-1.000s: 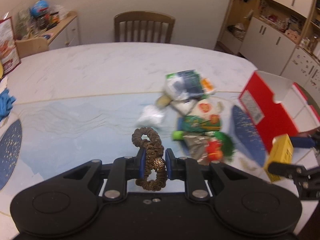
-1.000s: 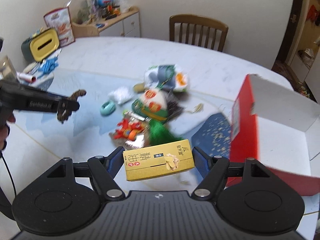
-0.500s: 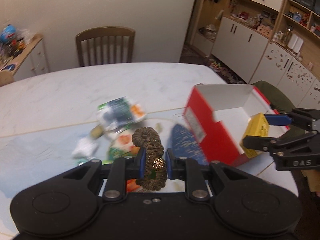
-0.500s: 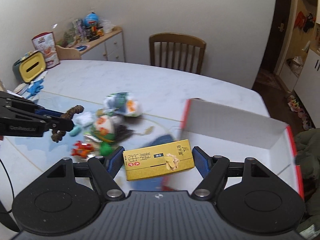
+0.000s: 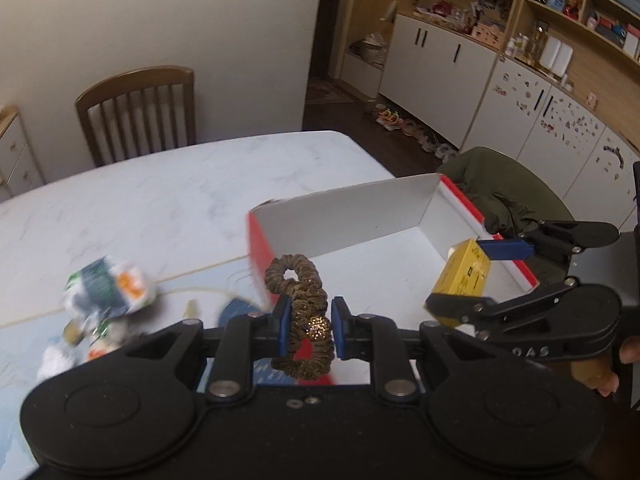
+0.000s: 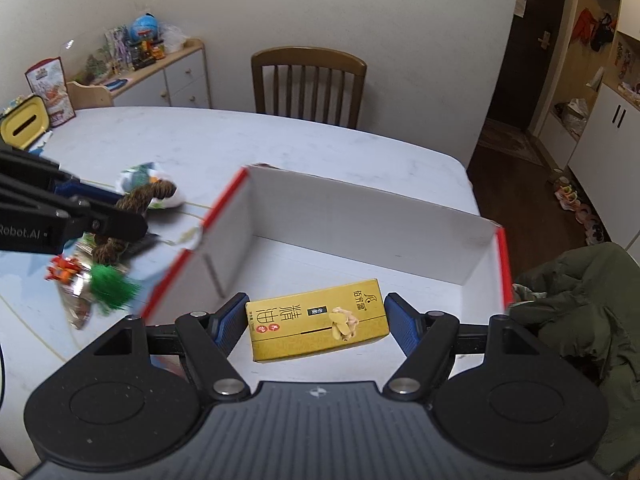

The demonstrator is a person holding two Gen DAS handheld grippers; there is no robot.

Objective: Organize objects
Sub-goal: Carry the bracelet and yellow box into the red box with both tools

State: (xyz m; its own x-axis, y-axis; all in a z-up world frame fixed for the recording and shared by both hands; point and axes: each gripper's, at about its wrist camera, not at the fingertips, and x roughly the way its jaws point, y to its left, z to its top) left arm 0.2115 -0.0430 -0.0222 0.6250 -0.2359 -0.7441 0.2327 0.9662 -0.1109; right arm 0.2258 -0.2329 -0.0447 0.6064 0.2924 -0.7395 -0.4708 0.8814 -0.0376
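Observation:
My left gripper point(image 5: 307, 326) is shut on a brown scrunchie point(image 5: 302, 300) with a gold bead, held just above the near left wall of a red box with a white inside point(image 5: 344, 220). The right gripper point(image 6: 316, 320) is shut on a yellow carton point(image 6: 318, 326) with dark characters, hanging over the box's white floor point(image 6: 360, 264). In the left wrist view that same carton point(image 5: 462, 280) hangs at the box's right side. The right wrist view shows the scrunchie point(image 6: 132, 208) left of the box.
A heap of snack packets and small toys point(image 6: 100, 284) lies on the marble table point(image 6: 180, 140) left of the box. A wooden chair point(image 6: 308, 80) stands behind the table. A green coat point(image 6: 576, 312) lies right of the box. Cabinets point(image 5: 480, 80) line the right wall.
Both grippers have swung right from over the heap toward the red box. The yellow carton now hangs over the box's inside, and the scrunchie has reached its left wall.

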